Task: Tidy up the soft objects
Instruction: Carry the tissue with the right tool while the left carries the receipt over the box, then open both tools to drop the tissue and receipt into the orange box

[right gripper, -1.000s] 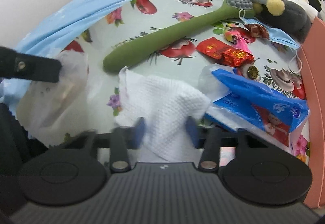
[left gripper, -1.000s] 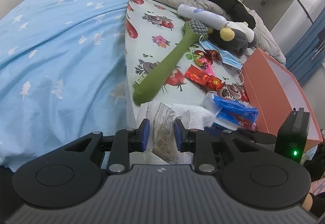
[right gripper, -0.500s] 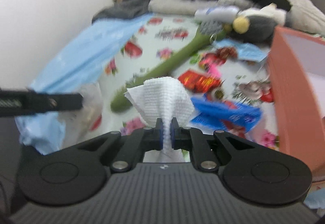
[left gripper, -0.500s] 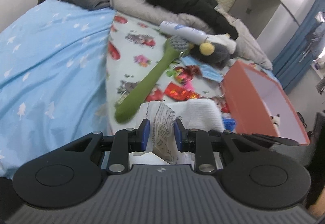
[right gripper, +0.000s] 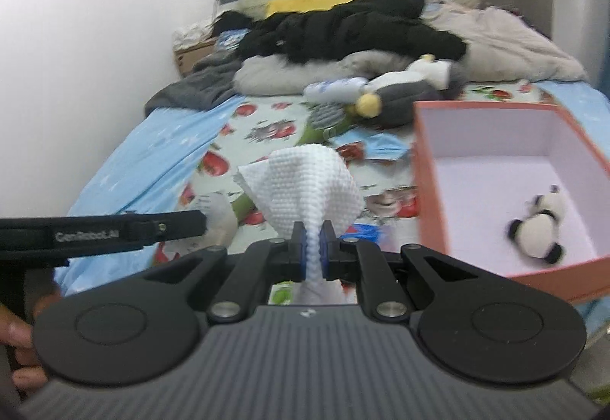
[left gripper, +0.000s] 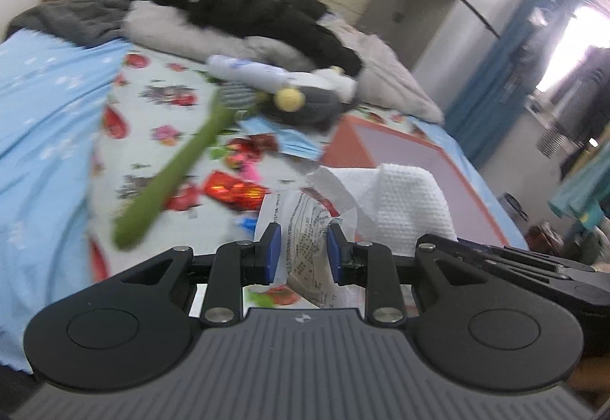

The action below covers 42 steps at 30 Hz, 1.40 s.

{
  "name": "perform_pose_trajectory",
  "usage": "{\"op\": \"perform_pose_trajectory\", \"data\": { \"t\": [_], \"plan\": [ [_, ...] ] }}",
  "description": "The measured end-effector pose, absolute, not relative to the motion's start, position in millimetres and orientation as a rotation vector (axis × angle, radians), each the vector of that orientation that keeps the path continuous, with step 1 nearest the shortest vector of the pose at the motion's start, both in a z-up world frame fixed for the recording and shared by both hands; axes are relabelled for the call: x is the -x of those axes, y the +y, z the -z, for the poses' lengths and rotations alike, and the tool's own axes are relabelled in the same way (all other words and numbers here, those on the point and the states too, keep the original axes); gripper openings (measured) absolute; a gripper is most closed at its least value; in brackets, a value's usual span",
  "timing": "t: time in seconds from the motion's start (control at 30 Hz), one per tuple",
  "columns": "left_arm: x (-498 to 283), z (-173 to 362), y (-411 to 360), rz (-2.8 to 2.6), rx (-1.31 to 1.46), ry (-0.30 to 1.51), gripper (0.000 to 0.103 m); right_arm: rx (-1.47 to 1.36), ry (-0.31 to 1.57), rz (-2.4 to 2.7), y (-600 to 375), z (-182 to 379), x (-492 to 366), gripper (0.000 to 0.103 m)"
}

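Note:
My left gripper [left gripper: 301, 255] is shut on a crumpled clear wrapper with print [left gripper: 305, 225], held up over the bed. In the right wrist view that gripper [right gripper: 204, 223] reaches in from the left with the wrapper [right gripper: 219, 216] at its tip. My right gripper [right gripper: 310, 248] is shut on a white waffle cloth [right gripper: 305, 183], which fans out above the pads. The cloth [left gripper: 404, 197] shows just right of the wrapper in the left wrist view. A long green plush [left gripper: 179, 168] lies on the fruit-print sheet. An orange box [right gripper: 427, 191] stands at the right with a small panda plush [right gripper: 541, 225] inside.
A grey plush with a yellow nose [right gripper: 396, 96], a white bottle [left gripper: 248, 67], a blue face mask [left gripper: 293, 147] and red wrappers [left gripper: 232, 191] lie on the sheet. Black and grey clothes [right gripper: 343, 27] are piled at the headboard. A blue quilt [left gripper: 42, 122] covers the left side.
The right gripper has closed on the white cloth and lifted it off the bed. Both grippers have risen and swung right, bringing the open box into view. The left still grips the wrapper.

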<state>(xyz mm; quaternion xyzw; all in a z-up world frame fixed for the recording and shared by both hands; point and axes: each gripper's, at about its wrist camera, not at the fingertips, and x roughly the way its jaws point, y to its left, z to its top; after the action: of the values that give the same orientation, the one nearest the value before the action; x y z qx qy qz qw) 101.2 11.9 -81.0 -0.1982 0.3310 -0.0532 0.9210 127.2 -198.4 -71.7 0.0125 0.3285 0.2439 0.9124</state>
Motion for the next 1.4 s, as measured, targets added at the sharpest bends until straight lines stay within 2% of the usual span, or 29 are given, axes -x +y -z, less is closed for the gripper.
{"op": "perform_pose_trajectory", "data": {
  "t": [0.57,0.9,1.4],
  "plan": [
    [-173.1,66.0,-99.6,0.365,0.29,0.705,0.031,-0.145,0.647,-0.263,-303.4,64.4,-125.9,0.011],
    [-274.5,85.3,-145.5,0.414,0.242,0.771,0.031,-0.177,0.632,-0.161,-340.4,80.7,-193.1,0.011],
    [-412.9,128.4,-205.1,0.411,0.177,0.897,0.031,-0.209,0.77,-0.144,-370.2,136.1,-311.0,0.013]
  ]
}}
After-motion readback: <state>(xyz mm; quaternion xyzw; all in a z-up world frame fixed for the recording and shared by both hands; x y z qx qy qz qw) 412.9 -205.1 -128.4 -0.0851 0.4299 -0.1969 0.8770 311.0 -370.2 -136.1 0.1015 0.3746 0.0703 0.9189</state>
